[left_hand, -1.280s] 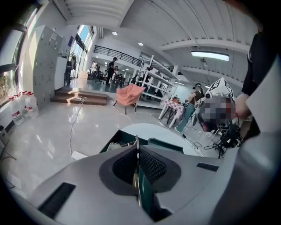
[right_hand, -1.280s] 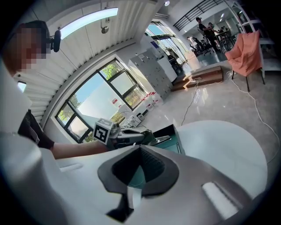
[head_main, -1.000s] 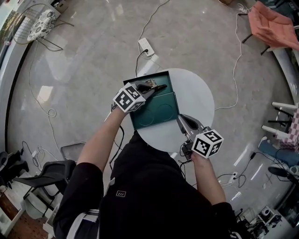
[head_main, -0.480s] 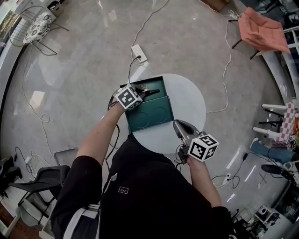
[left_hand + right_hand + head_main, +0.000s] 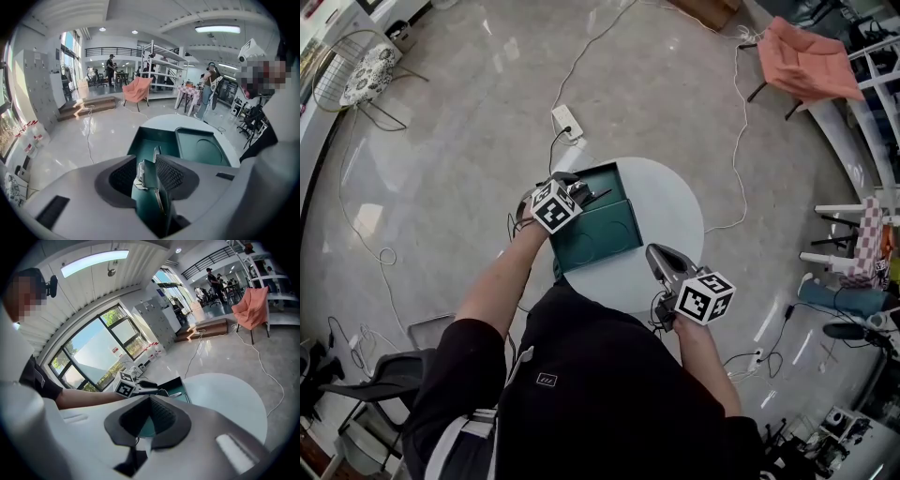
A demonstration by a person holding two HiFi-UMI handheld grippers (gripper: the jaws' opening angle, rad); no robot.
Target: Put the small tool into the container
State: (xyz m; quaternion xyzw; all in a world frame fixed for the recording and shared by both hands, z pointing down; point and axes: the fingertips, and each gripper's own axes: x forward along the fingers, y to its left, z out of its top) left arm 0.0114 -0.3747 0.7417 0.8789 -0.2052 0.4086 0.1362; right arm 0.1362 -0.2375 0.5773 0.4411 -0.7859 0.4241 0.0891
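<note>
**Head view.** A round white worktop carries a dark green rectangular container on its 9 o'clock side, with the lid folded open flat. The left hand-held gripper hangs over the container's half at 11 o'clock, its tips pointing toward 3 o'clock. A thin sliver of the small silvery metal tool shows just past the tips. The right hand-held gripper sits over the worktop at about 5 o'clock, just beside the container's near corner. On the floor at 11 o'clock lies a white power strip.

**Left gripper view.** The left hand-held gripper has just been opening, and its jaws stand apart. The tool is between them, upright and close against the pad at 9 o'clock. A clear gap separates it from the other pad, so it is released. The container's deep half lies straight beyond at 12 o'clock. Its flat lid, which has a pressed circle, is at 2 o'clock. Whether the tool touches the container's floor cannot be told.

**Right gripper view.** The right hand-held gripper is clenched, with its tips meeting and nothing between them. The left hand-held gripper shows at 11 o'clock, over the container. The worktop stretches toward 3 o'clock.
</note>
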